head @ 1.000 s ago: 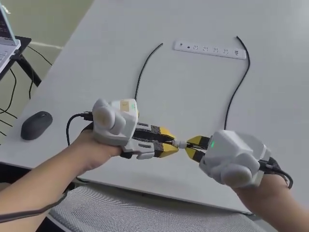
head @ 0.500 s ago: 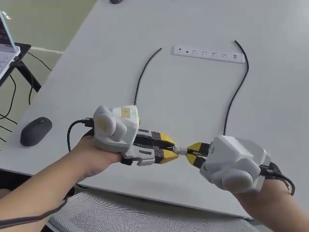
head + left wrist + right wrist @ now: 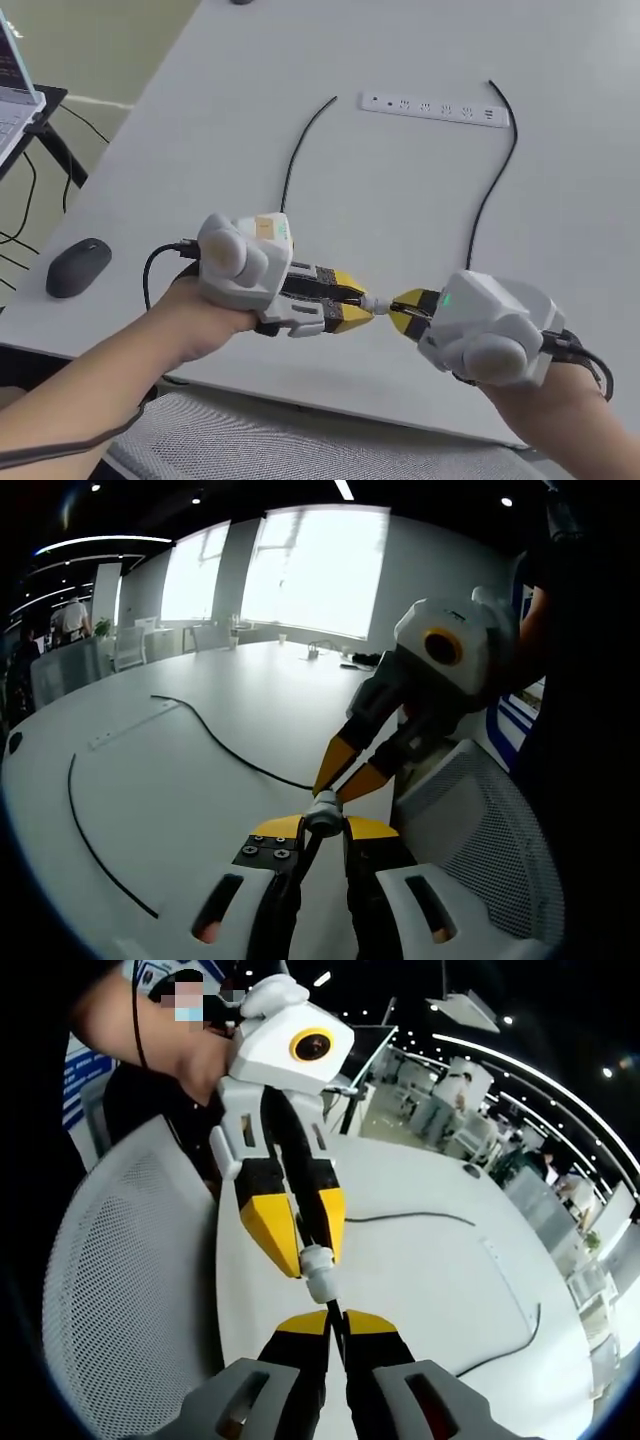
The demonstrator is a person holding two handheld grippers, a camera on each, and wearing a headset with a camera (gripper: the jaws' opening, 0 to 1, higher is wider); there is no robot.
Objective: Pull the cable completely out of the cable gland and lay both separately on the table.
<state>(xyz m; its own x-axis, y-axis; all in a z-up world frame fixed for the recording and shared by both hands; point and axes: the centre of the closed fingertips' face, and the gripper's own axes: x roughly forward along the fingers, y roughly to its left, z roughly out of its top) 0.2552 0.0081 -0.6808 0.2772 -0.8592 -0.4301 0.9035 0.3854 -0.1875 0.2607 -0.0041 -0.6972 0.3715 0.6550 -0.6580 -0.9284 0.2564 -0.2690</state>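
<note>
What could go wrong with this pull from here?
The left gripper pinches the small cable gland at its very tips, so it may slip loose. The right gripper holds a thin cable, which could slide through. Both hang near the table edge by the chair; a dropped part might miss the table.

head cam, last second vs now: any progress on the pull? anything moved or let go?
Nothing visibly changed: left tongs still shut on the small white plastic cable gland, right tongs still shut on the thin black cable at its mouth, tips as close as before, above the near edge of the white table. The picture shift is the headset camera. The white power strip lies as it was.
</note>
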